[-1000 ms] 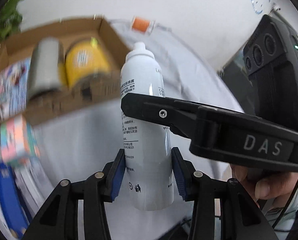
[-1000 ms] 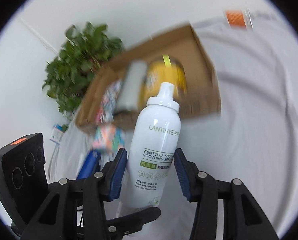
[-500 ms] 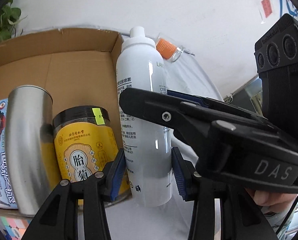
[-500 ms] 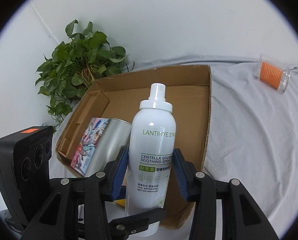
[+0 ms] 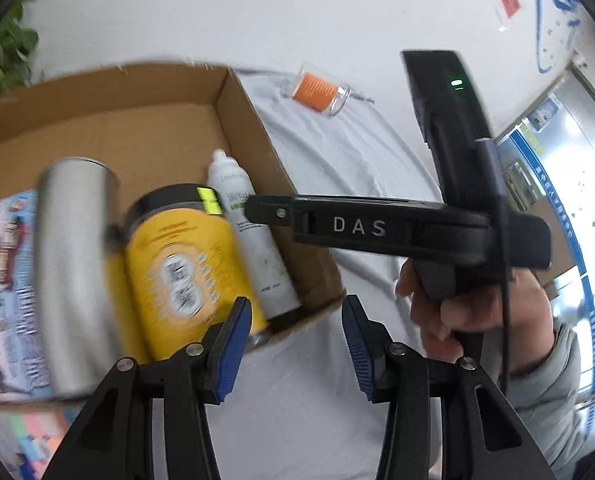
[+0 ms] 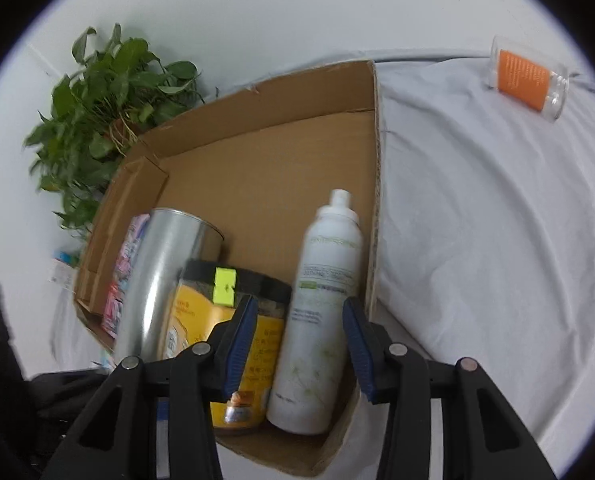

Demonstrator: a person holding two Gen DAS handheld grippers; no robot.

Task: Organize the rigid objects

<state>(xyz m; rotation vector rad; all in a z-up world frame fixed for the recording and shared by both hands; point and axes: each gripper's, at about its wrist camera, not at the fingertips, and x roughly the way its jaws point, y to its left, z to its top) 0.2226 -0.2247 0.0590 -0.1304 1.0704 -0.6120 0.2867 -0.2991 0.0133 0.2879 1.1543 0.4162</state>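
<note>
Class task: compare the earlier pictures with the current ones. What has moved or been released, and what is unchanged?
The white spray bottle, earlier gripped by both hand-held grippers, now stands in the cardboard box beside the yellow jar. The left hand-held gripper has let go and drawn back. The silver tin and orange-labelled jar remain in place.

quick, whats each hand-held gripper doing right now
left hand-held gripper: open, empty
right hand-held gripper: open, holding nothing; white spray bottle stands free in the cardboard box
</note>
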